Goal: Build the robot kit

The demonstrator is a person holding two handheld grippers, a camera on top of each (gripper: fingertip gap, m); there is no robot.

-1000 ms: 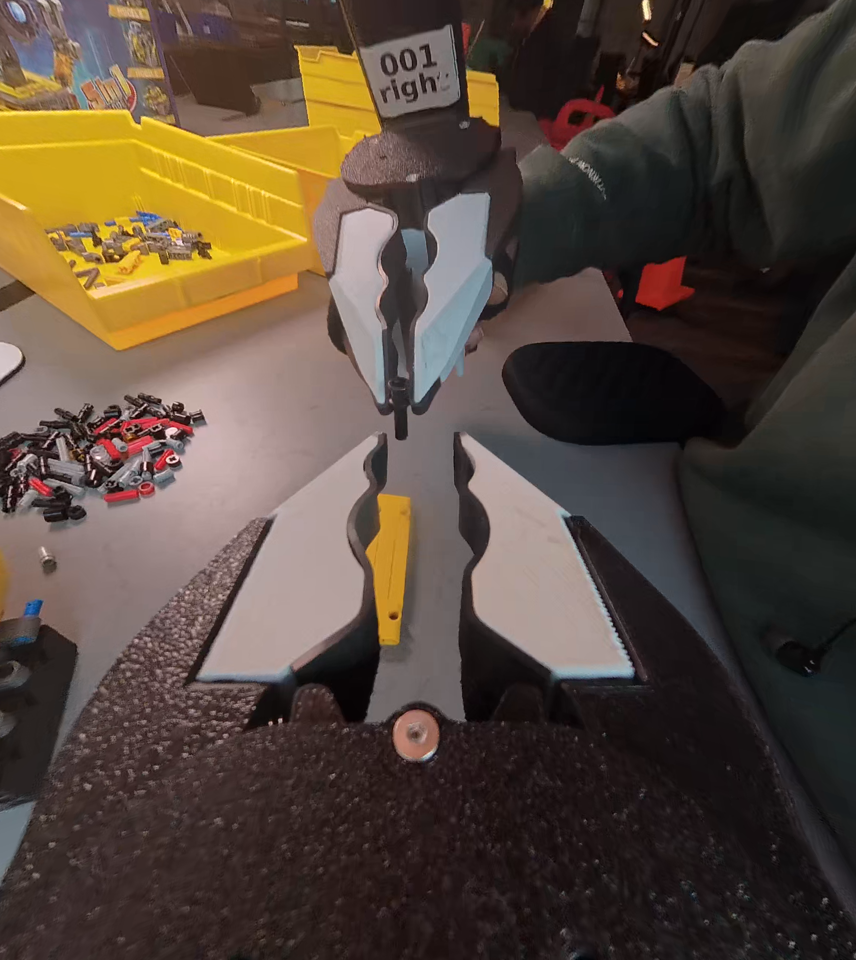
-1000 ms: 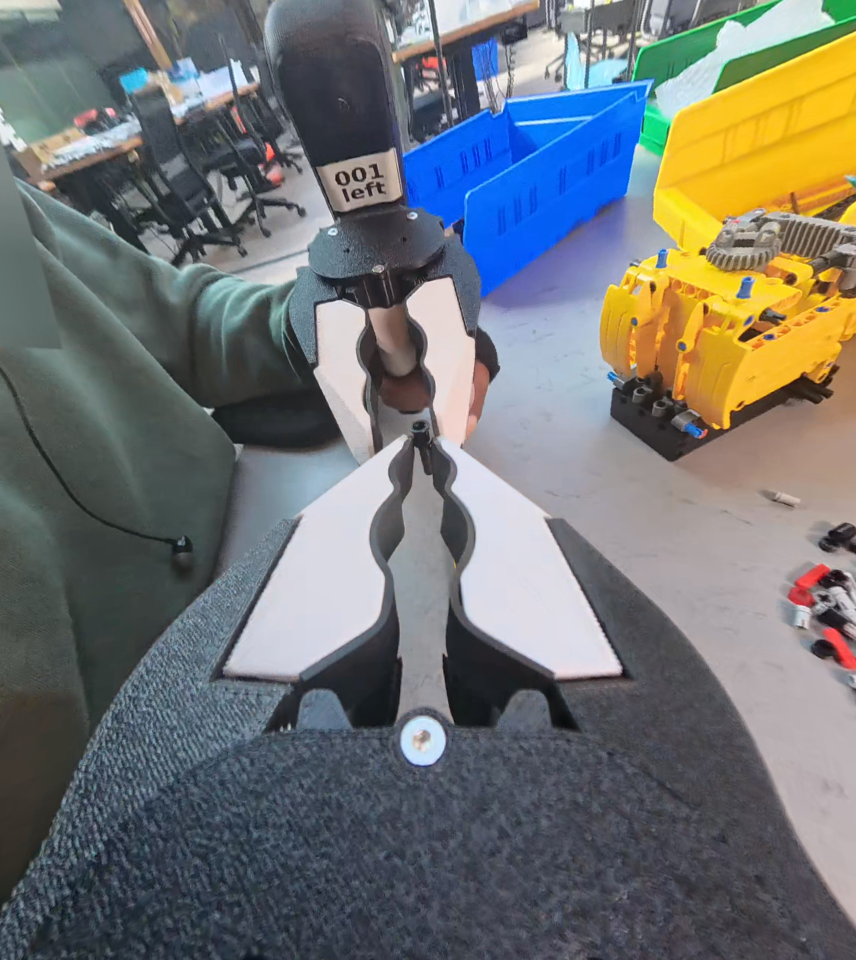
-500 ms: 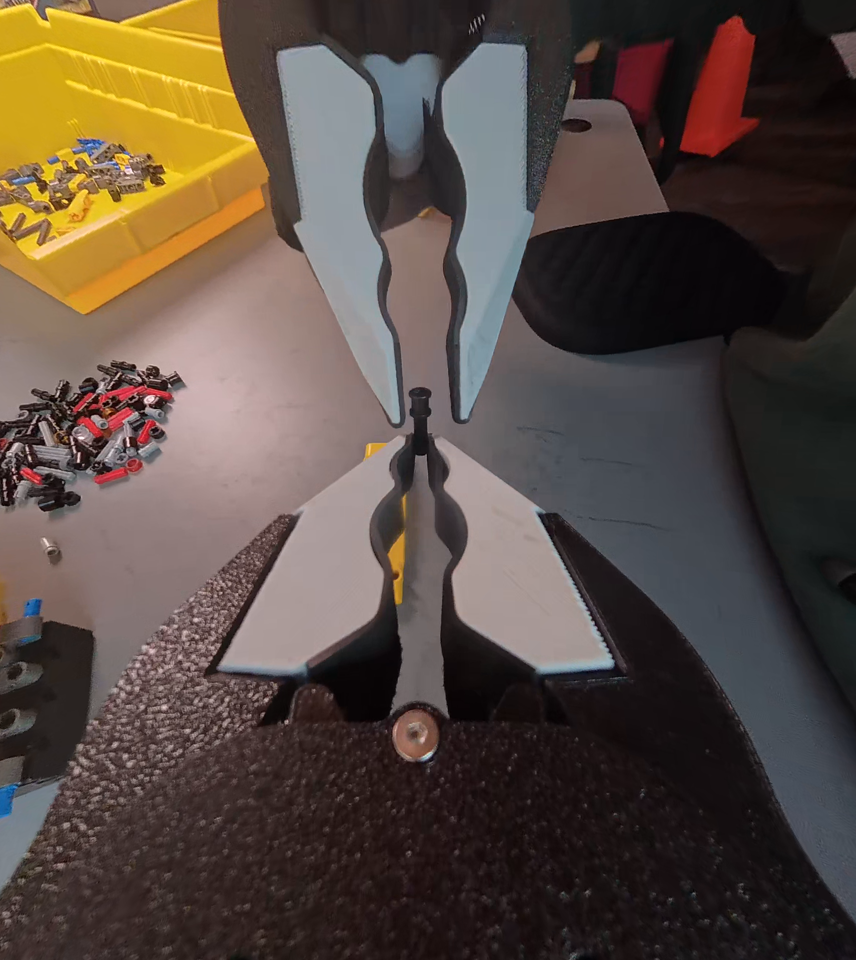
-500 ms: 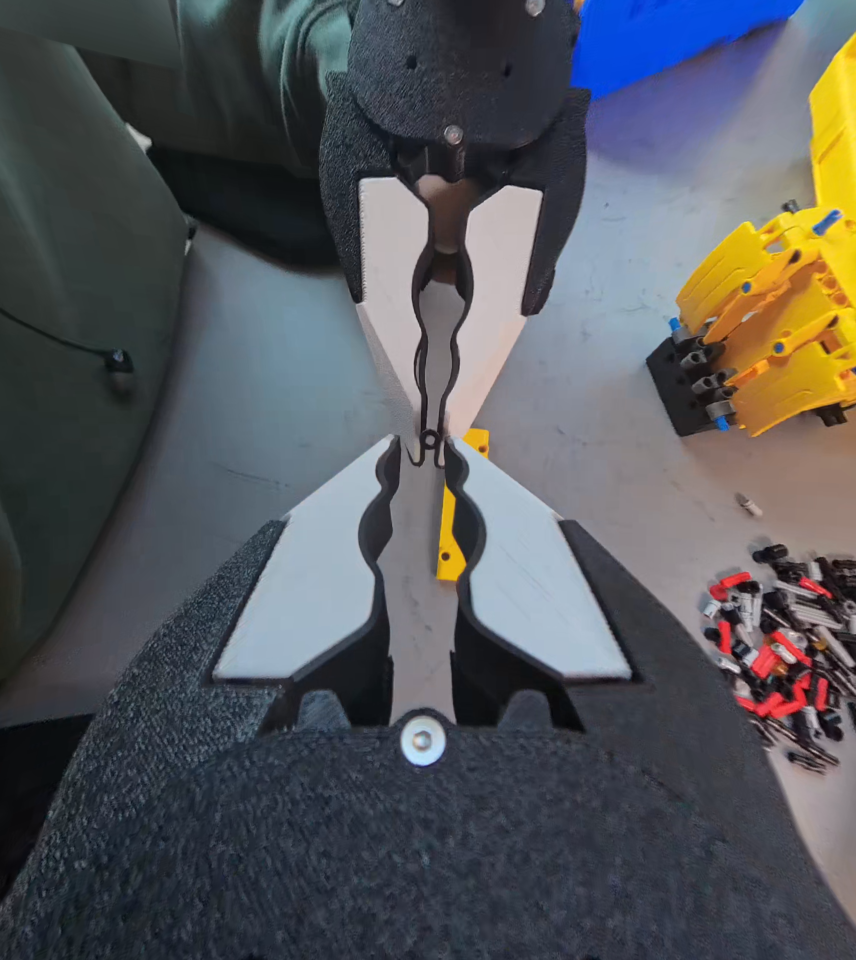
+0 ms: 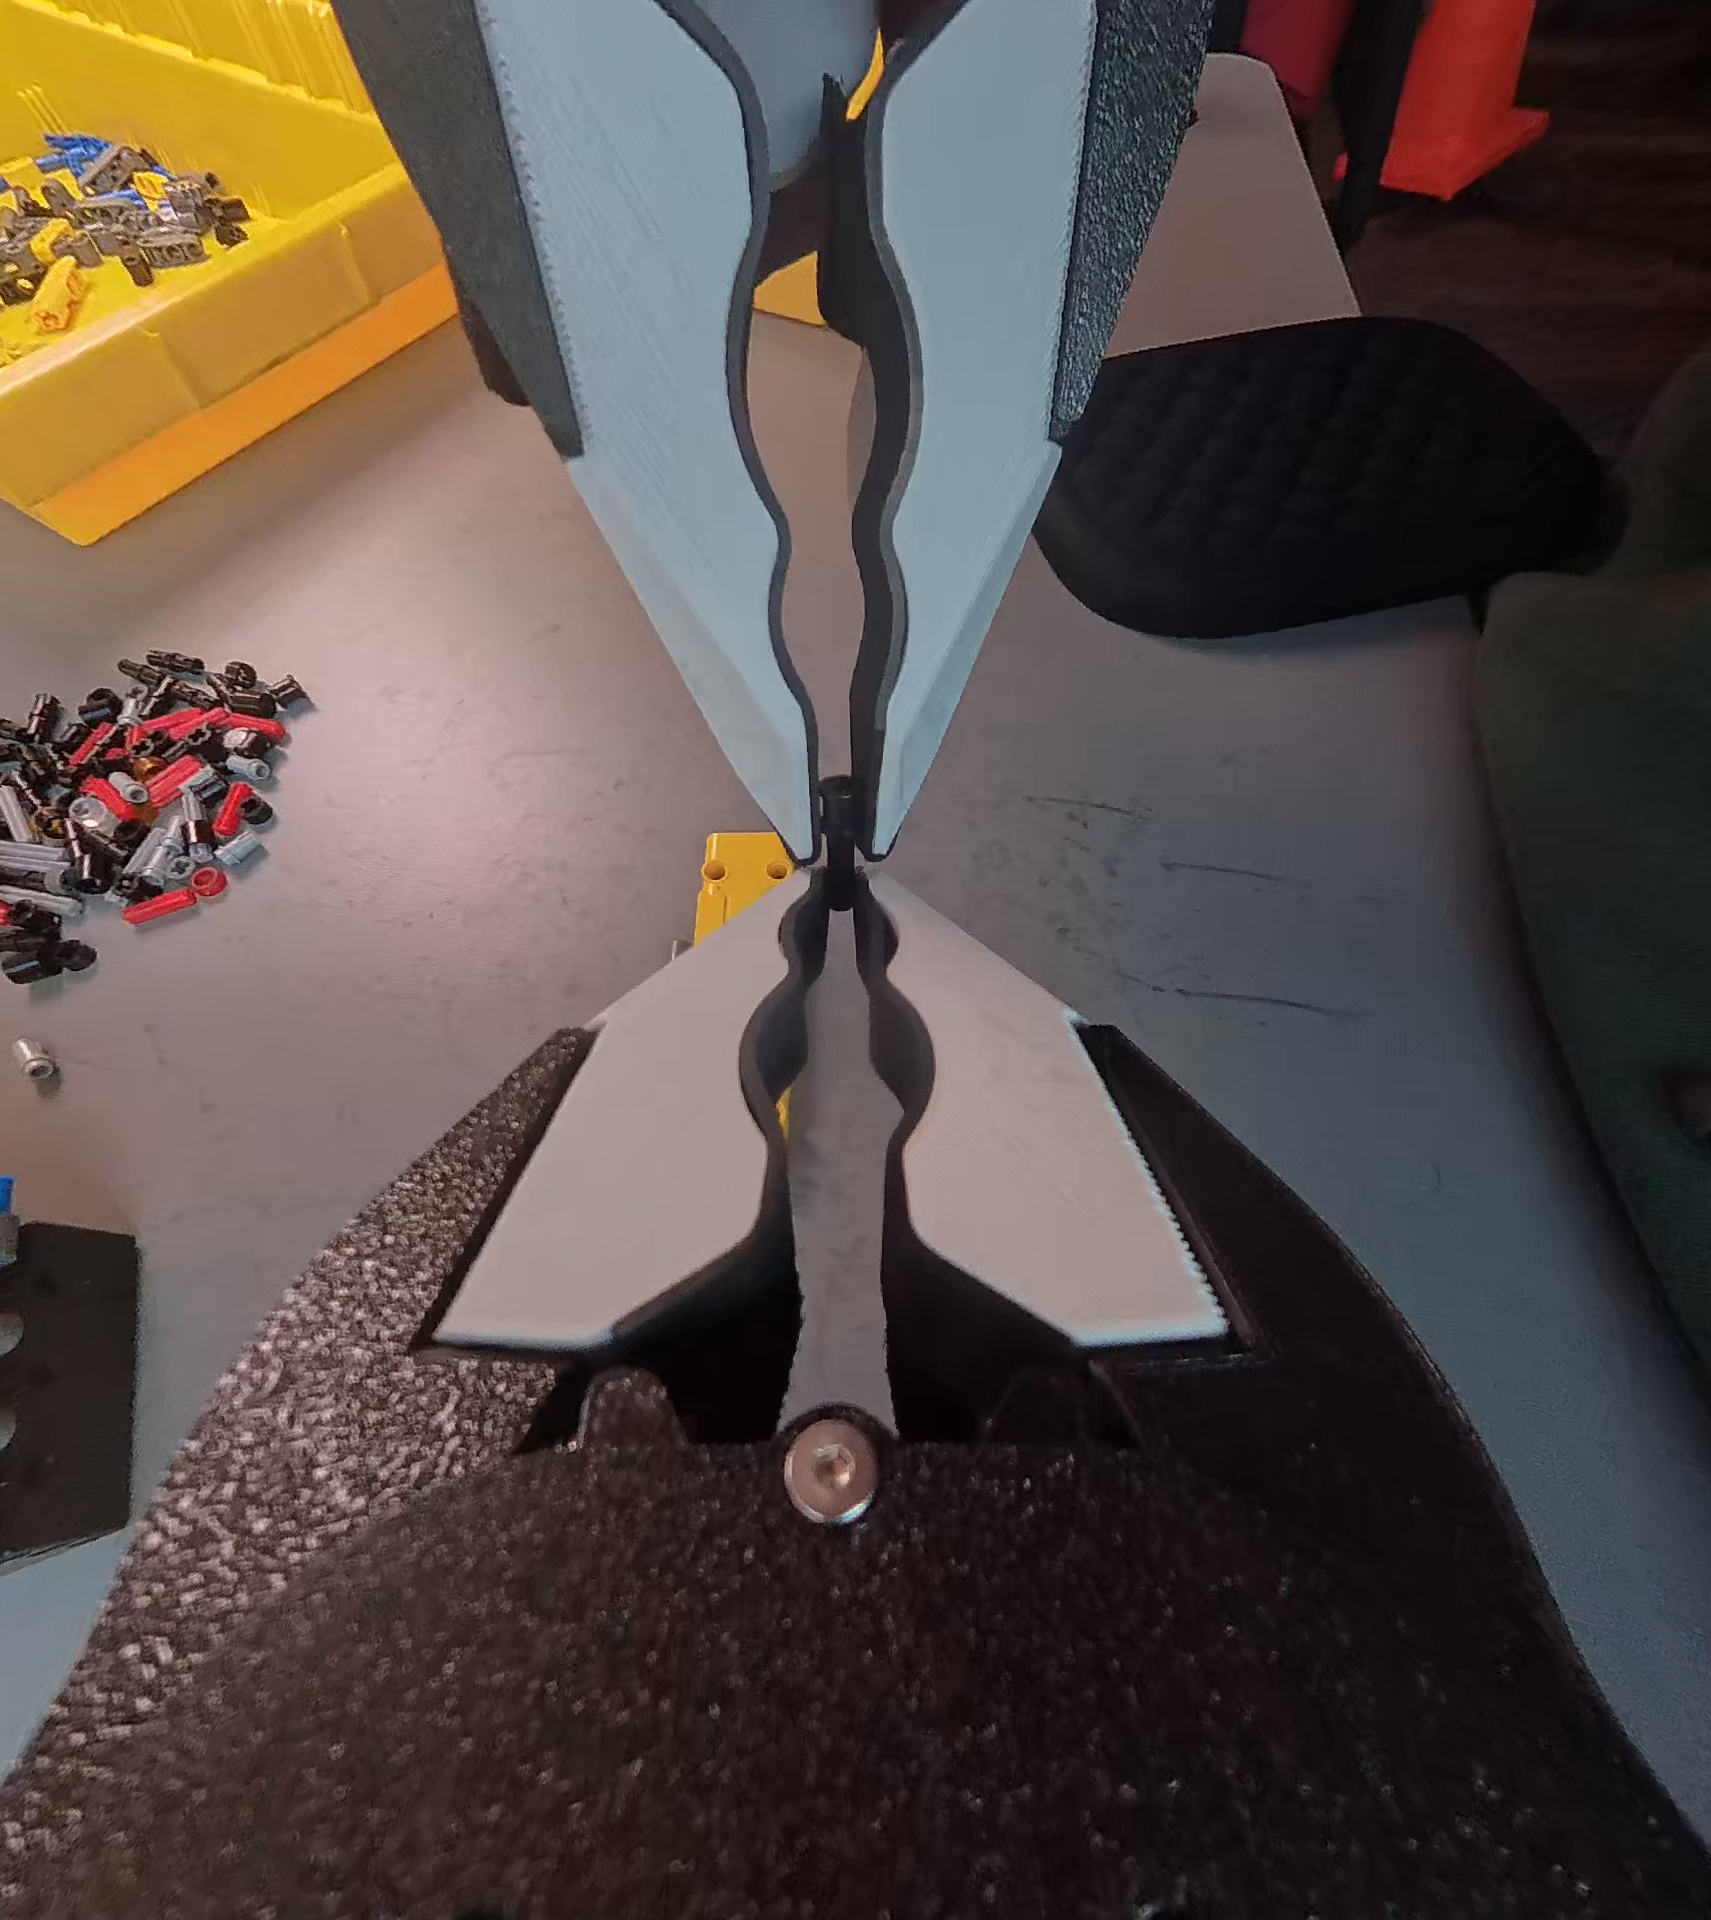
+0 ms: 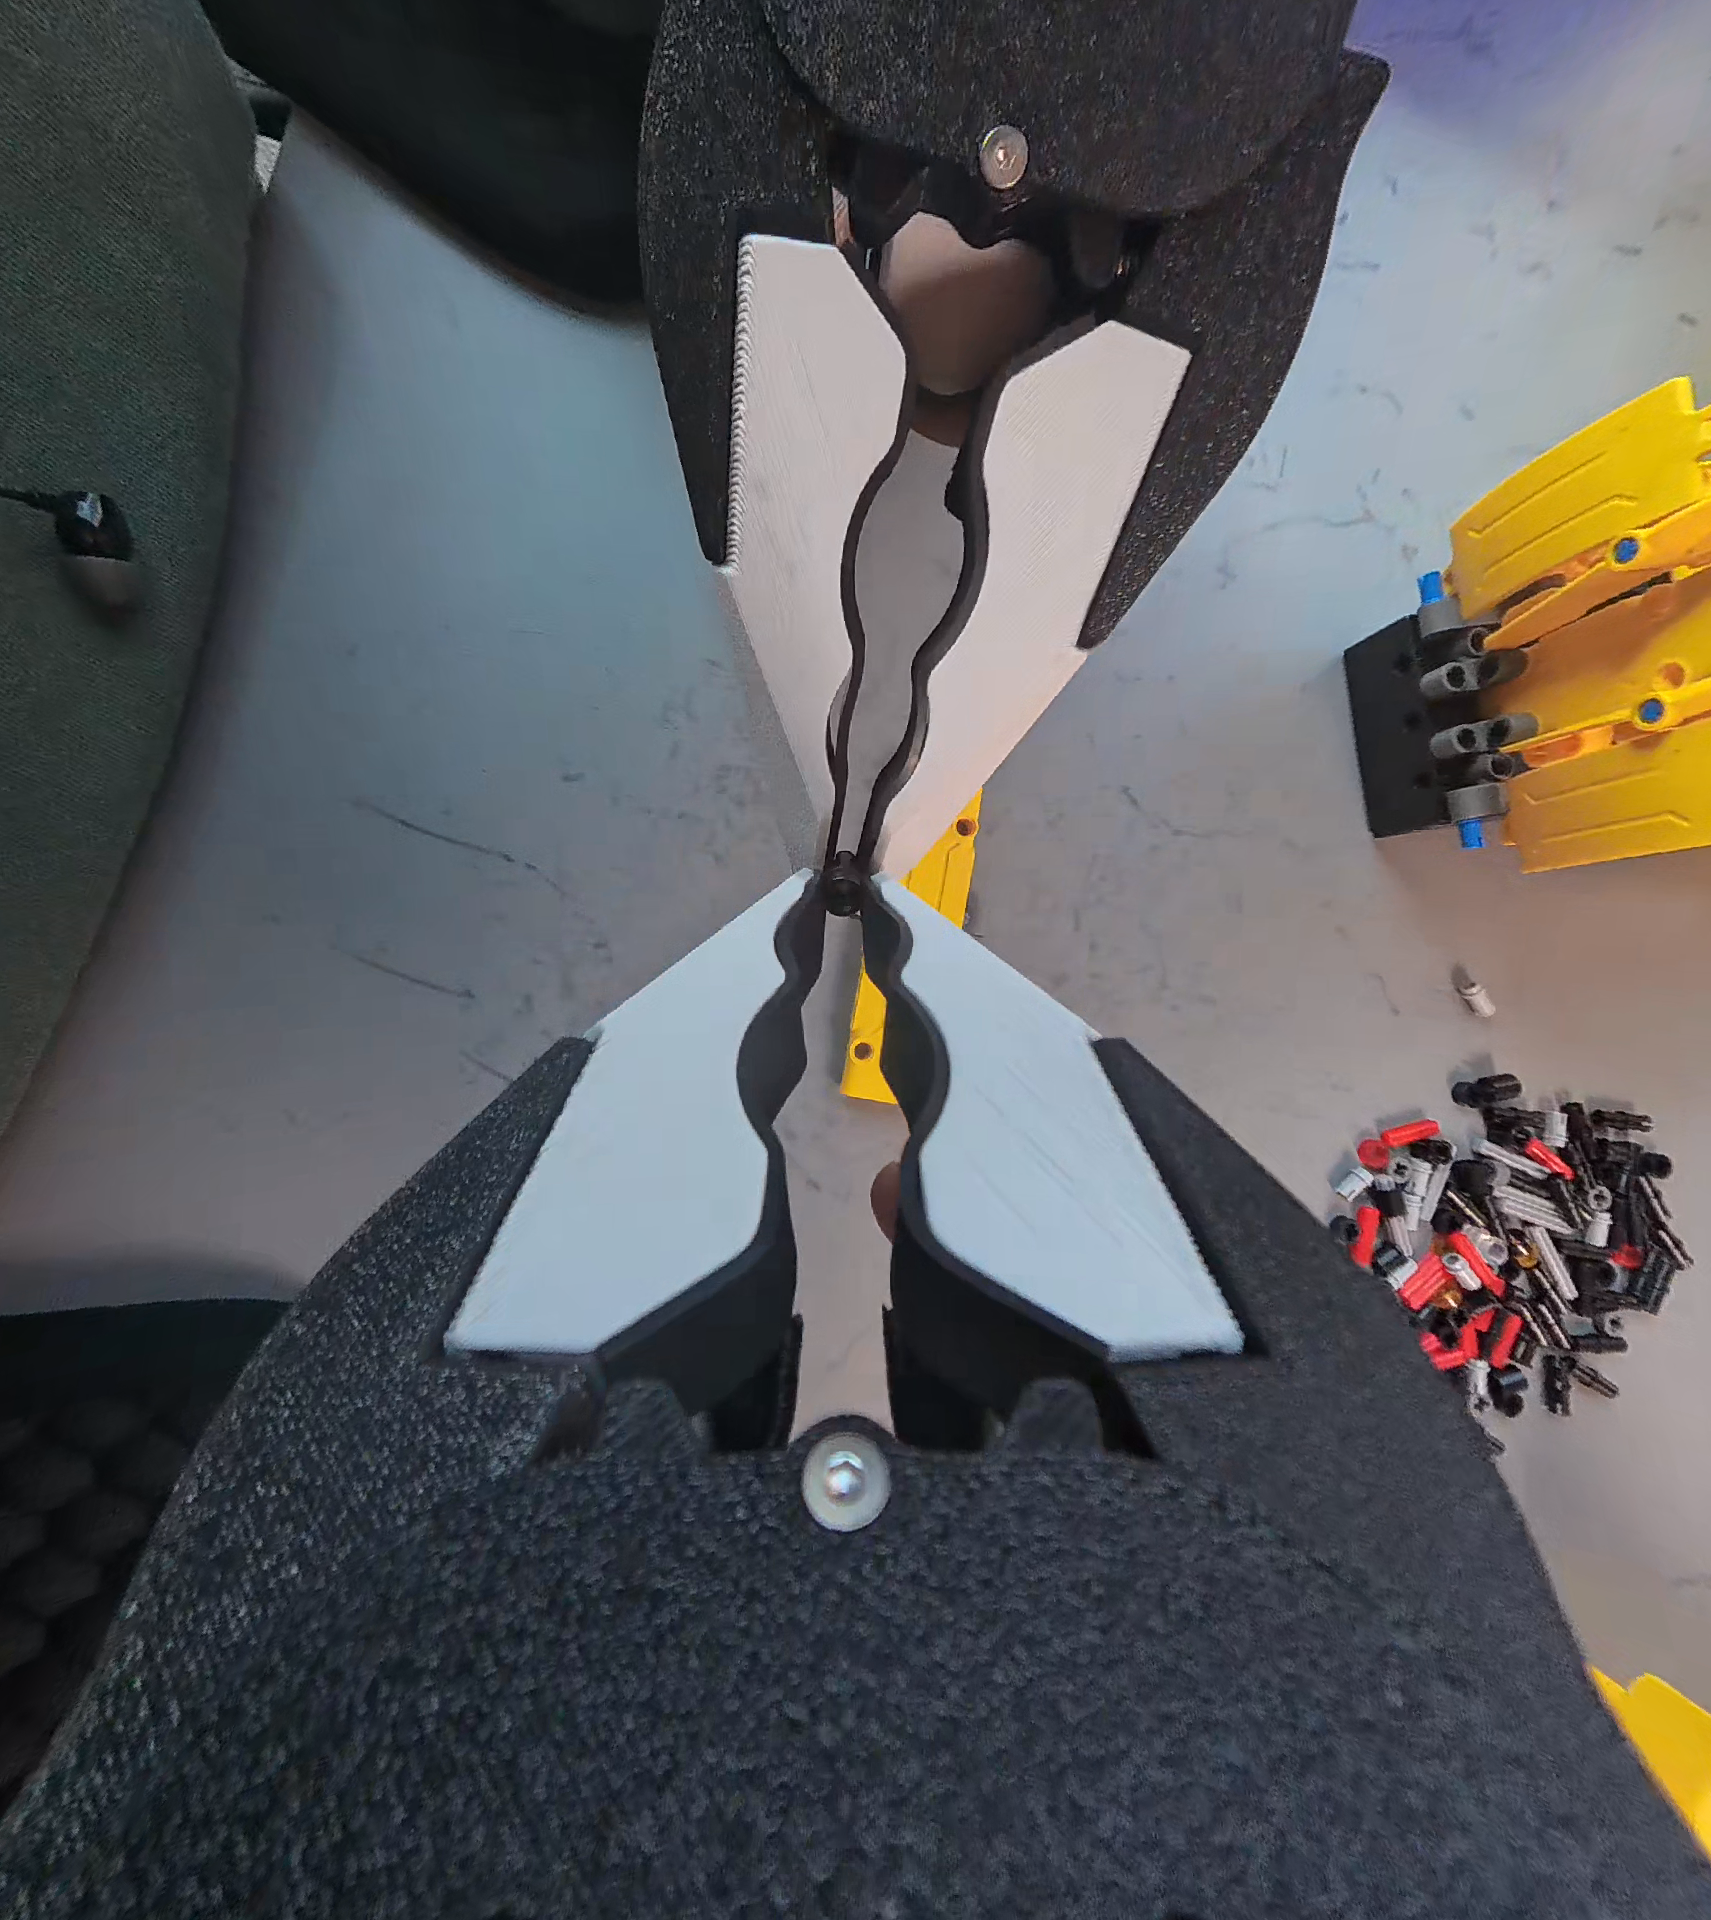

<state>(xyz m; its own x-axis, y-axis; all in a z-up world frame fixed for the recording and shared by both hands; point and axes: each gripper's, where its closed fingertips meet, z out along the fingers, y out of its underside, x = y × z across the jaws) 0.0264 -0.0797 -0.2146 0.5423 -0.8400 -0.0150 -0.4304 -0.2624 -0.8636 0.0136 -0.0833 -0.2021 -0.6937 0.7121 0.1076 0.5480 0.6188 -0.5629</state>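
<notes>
Two grippers meet tip to tip over the grey table [image 5: 1246, 883], my left gripper [image 5: 838, 894] and my right gripper [image 6: 843, 891], and both sets of jaws are pinched together on one small black pin [image 5: 838, 831]. Below them a yellow beam [image 6: 939, 883] lies flat on the table; a yellow model [image 6: 1640, 665] and a loose pile of pins [image 5: 92, 800] sit well apart. I judge the pin light, rigid and smooth, easily twisted out, so hold its shank near the collar. Which tips truly bear the load, I cannot tell.
</notes>
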